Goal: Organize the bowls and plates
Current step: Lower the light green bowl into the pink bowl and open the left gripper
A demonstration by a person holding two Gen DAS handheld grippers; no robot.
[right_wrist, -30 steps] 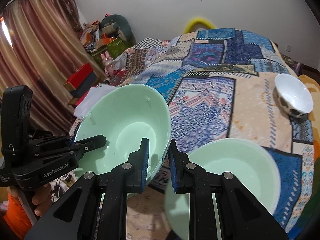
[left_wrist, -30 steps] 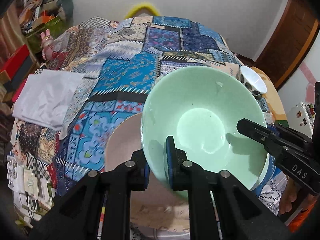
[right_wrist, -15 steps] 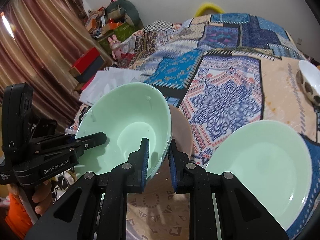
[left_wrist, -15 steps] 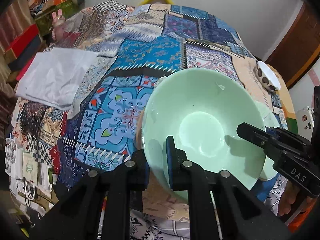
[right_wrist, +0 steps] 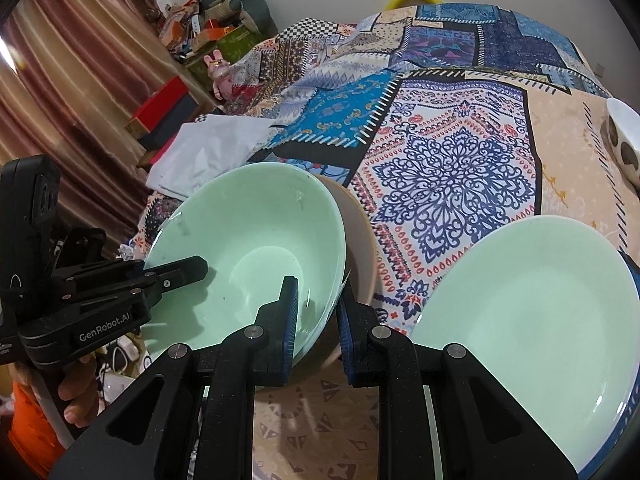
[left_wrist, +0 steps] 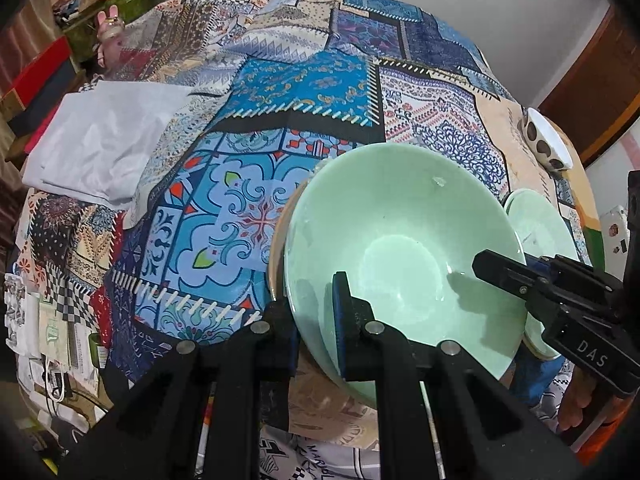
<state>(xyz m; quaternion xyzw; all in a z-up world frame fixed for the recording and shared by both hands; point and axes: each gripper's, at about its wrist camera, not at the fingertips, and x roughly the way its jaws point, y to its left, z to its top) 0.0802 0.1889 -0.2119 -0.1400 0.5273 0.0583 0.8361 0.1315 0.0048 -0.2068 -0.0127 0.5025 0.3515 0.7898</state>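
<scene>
A pale green bowl point(left_wrist: 400, 248) point(right_wrist: 248, 256) is held tilted by two opposite sides of its rim. My left gripper point(left_wrist: 314, 320) is shut on the near rim in the left wrist view; it also shows at the left point(right_wrist: 188, 270) of the right wrist view. My right gripper point(right_wrist: 318, 320) is shut on the other side, and reaches in from the right point(left_wrist: 504, 270) of the left wrist view. Under the green bowl lies a beige bowl point(right_wrist: 358, 240) point(left_wrist: 276, 252), mostly hidden; whether they touch I cannot tell.
A pale green plate point(right_wrist: 528, 312) point(left_wrist: 540, 232) lies on the patchwork quilt point(left_wrist: 260, 184) right of the bowls. A white spotted bowl point(left_wrist: 546, 146) point(right_wrist: 624, 140) sits far right. A white folded cloth point(left_wrist: 104, 148) lies at the left edge. Boxes and curtains stand beyond.
Both grippers have lowered the green bowl onto the beige bowl, which now shows only as a sliver. The grips have not changed.
</scene>
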